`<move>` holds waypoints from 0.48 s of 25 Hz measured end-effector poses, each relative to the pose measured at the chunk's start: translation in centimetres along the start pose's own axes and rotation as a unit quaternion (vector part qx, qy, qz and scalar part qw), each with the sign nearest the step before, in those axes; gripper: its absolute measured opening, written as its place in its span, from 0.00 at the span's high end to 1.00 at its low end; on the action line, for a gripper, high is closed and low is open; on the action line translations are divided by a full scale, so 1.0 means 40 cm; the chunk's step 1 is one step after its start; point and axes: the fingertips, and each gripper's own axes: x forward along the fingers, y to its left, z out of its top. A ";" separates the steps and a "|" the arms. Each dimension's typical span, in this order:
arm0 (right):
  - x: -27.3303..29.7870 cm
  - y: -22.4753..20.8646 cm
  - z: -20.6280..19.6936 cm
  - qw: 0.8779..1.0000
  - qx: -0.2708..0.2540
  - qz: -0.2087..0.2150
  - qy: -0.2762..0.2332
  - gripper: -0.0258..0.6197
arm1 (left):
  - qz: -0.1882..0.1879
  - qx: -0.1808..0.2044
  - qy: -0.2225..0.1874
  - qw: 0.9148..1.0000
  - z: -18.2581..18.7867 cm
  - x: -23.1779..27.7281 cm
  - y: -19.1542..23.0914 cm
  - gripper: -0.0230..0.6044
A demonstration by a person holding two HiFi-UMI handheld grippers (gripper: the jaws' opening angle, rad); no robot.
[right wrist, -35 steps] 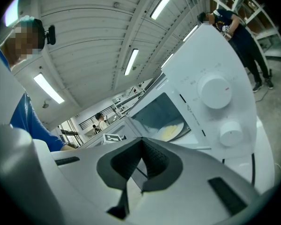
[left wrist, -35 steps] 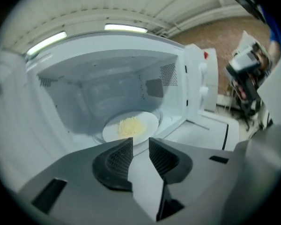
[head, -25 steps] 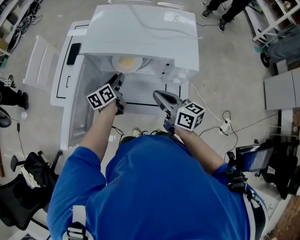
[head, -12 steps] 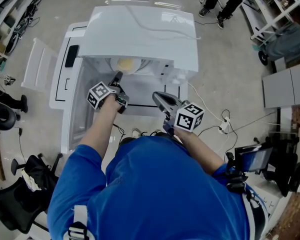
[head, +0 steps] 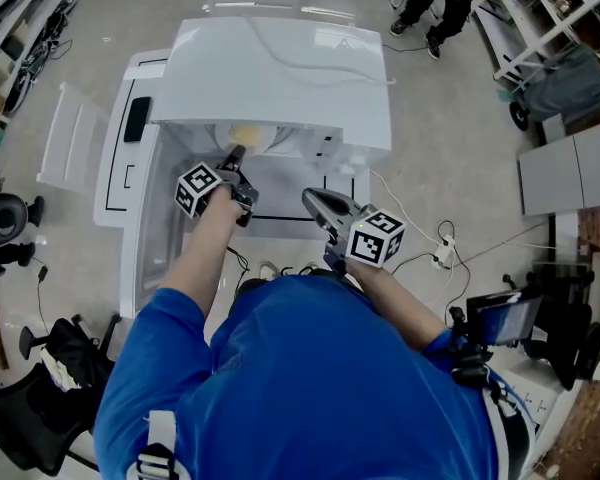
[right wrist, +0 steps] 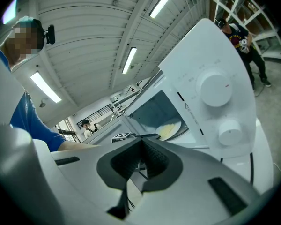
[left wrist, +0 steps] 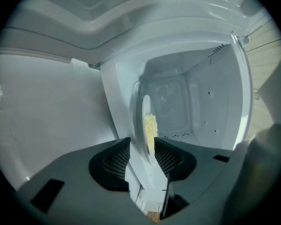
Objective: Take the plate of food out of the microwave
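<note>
Left hand-held gripper (left wrist: 143,146) reaches into the mouth of the open microwave (head: 280,68), its jaws spread wide and pressing on nothing. The near rim of the plate (left wrist: 145,108) stands just at their tips, perhaps slightly between them. That plate carries a pale yellow heap of food (left wrist: 151,128) and sits inside the cavity, with the door (head: 128,173) swung out to the left. Right hand-held gripper (right wrist: 141,142) hangs outside, just before the microwave's front edge and toward its right side, where the control knobs (right wrist: 215,87) are. Its jaws are clenched together on nothing.
</note>
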 end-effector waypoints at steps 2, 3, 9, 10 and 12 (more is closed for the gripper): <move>-0.001 0.001 0.001 1.000 -0.001 0.000 0.000 0.96 | 0.006 -0.004 -0.004 1.000 0.002 -0.003 0.008 0.69; -0.002 0.001 0.002 1.000 -0.001 0.000 0.000 0.96 | 0.006 -0.006 -0.006 1.000 0.003 -0.004 0.010 0.72; -0.002 -0.003 0.002 1.000 0.000 0.001 0.000 0.96 | 0.002 -0.022 -0.013 1.000 0.003 -0.009 0.013 0.77; -0.001 -0.002 0.001 1.000 -0.001 0.002 0.000 0.96 | 0.001 -0.024 -0.014 1.000 0.004 -0.010 0.012 0.78; -0.001 0.000 0.000 1.000 -0.002 0.004 0.001 0.96 | -0.002 -0.025 -0.019 1.000 0.006 -0.015 0.006 0.81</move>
